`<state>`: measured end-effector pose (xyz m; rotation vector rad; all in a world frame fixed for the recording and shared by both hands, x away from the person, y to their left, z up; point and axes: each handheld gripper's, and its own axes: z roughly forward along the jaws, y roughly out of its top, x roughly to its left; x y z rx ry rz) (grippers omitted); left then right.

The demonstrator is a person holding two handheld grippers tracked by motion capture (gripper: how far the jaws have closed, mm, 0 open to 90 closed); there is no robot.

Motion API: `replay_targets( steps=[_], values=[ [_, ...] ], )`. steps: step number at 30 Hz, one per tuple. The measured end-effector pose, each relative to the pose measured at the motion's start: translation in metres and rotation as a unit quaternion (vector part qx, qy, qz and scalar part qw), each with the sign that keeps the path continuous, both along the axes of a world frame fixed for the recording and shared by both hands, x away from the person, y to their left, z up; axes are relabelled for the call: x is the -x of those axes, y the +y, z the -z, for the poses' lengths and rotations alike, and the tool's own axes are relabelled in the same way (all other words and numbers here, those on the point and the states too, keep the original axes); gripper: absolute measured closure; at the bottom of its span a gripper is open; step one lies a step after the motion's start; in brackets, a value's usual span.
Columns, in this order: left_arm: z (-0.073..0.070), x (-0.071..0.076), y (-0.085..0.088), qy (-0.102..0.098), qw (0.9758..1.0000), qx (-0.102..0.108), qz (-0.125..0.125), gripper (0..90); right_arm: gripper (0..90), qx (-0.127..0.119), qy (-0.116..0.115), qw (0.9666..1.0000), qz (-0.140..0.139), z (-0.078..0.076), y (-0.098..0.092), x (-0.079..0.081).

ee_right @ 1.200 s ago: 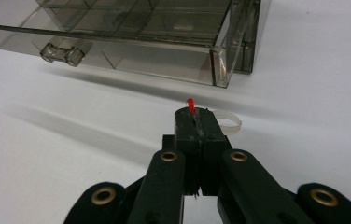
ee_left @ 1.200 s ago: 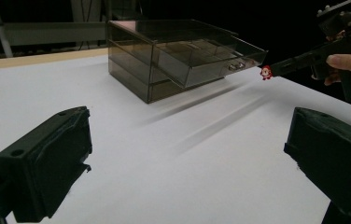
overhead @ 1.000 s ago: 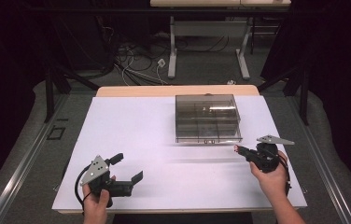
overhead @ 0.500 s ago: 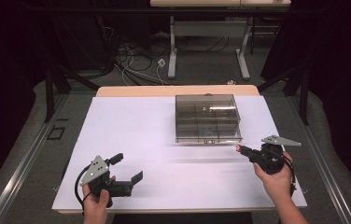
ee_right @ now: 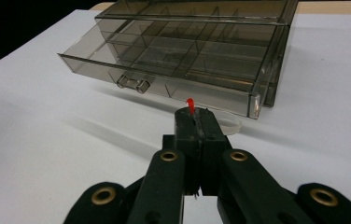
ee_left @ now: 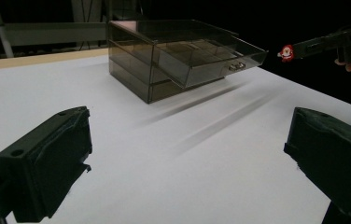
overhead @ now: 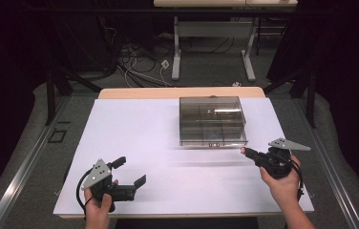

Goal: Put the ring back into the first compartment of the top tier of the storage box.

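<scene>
While no label or writing can be read on anything, the smoky clear drawer box (overhead: 212, 120) serves well as the landmark: it sits on the white table (overhead: 134, 129), toward its far side, with its top drawer (ee_right: 162, 72) pulled out toward the person. The right gripper (overhead: 245, 151) hovers just off the near right corner of the box, jaws pressed together on a small red and white thing (ee_left: 285, 52). From above, that thing is a mere red speck at the jaw tips. The left gripper view shows it from the side as a tiny red and white figure, too small to make out further. The right gripper view shows just a red sliver (ee_right: 190, 105) poking up between the jaws, and also the drawer's dividers and its small clear handle (ee_right: 133, 83). The left gripper (overhead: 131, 172) is held well away from the box, near the table's front left, its jaws spread wide with nothing between them.
</scene>
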<state>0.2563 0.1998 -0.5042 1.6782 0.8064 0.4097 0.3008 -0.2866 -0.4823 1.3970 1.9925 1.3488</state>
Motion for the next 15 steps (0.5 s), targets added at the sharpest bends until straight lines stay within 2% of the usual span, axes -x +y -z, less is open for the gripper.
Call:
replay_targets(
  steps=[6, 14, 15],
  values=[
    [0.0, 0.0, 0.0, 0.0, 1.0, 0.0, 0.0, 0.4, 90.0, 0.004, -0.013, 0.9997, -0.018, -0.003, 0.004, 0.001],
    [0.0, 0.0, 0.0, 0.0, 1.0, 0.0, 0.0, 0.4, 90.0, 0.003, -0.014, 0.9997, -0.02, -0.004, 0.004, 0.002],
    [0.0, 0.0, 0.0, 0.0, 1.0, 0.0, -0.001, 0.4, 90.0, 0.003, -0.024, 0.9989, -0.04, -0.006, 0.011, 0.003]
  ],
)
